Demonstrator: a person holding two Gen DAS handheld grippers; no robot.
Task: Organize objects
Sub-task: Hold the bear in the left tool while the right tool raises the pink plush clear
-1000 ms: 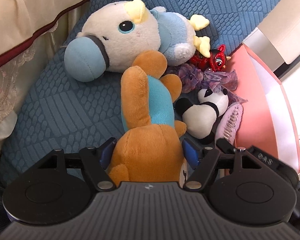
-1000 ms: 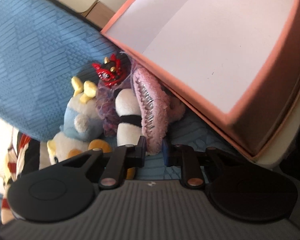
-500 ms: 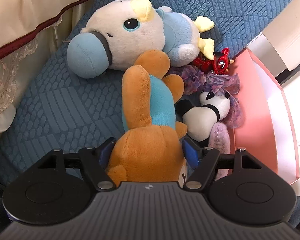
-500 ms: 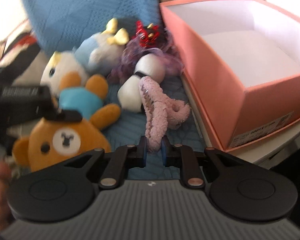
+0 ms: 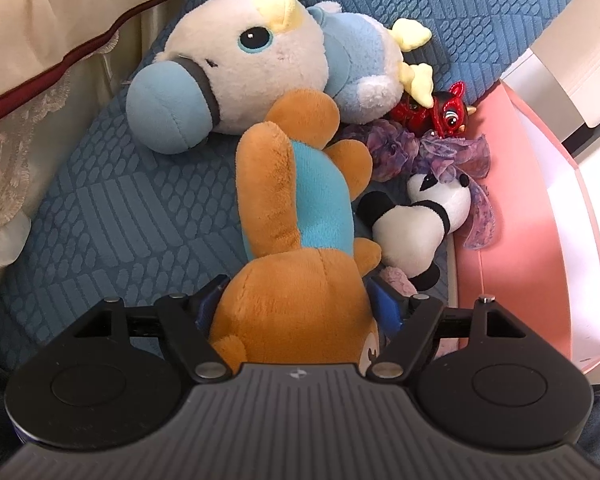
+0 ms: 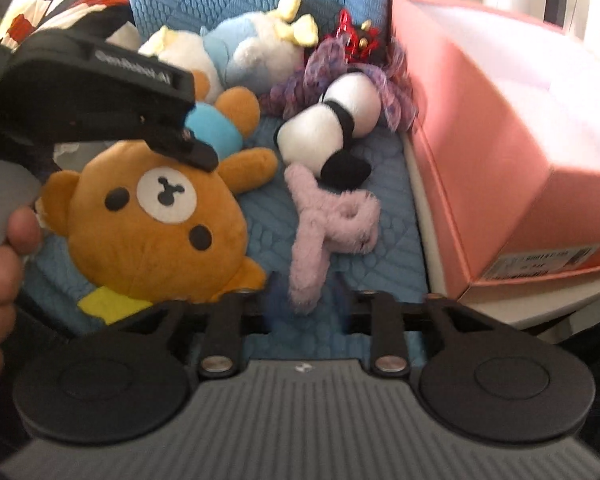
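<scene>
Fuzzy pink clip (image 6: 332, 232) dropped from just-opened right jaws, left jaws clamping brown bear (image 5: 296, 300), pink box (image 6: 500, 128) empty.

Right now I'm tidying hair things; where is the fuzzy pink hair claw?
In the right wrist view, the fuzzy pink hair claw lies on the blue quilted cushion, between the brown teddy bear and the pink box, touching the panda plush.

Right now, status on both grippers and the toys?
Left gripper clamped on bear's head. Right gripper just opened, fuzzy pink clip loose on cushion. Box empty, unobstructed.
</scene>
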